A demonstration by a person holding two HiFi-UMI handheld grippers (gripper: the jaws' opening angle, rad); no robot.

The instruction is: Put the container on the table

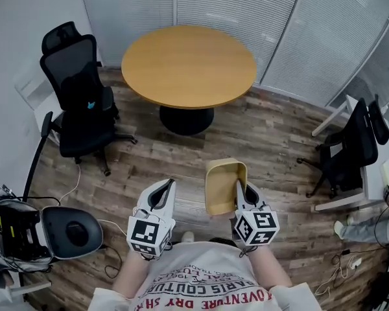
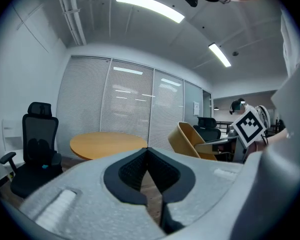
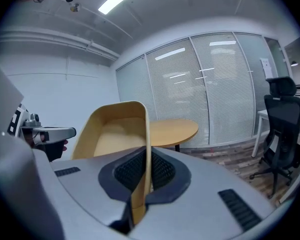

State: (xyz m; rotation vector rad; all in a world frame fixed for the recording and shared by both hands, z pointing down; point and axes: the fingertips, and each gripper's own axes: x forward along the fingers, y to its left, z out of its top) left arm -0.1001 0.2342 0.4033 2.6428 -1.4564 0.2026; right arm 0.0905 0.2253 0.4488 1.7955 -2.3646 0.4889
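Note:
A tan rectangular container (image 1: pixel 223 185) hangs in the air over the wooden floor, short of the round wooden table (image 1: pixel 188 65). My right gripper (image 1: pixel 239 188) is shut on its right rim; in the right gripper view the container's wall (image 3: pixel 143 149) stands pinched between the black pads, with the table (image 3: pixel 174 130) behind it. My left gripper (image 1: pixel 166 188) is shut with nothing in it, level with the container and to its left. In the left gripper view its jaws (image 2: pixel 148 151) meet, with the table (image 2: pixel 107 143) ahead and the container (image 2: pixel 191 141) at right.
A black office chair (image 1: pixel 81 103) stands left of the table. Another black chair (image 1: pixel 350 149) and a white desk (image 1: pixel 369 168) are at the right. A black stool seat (image 1: pixel 71 232) and cabled equipment (image 1: pixel 6 229) sit at lower left. Blinds cover the glass wall behind the table.

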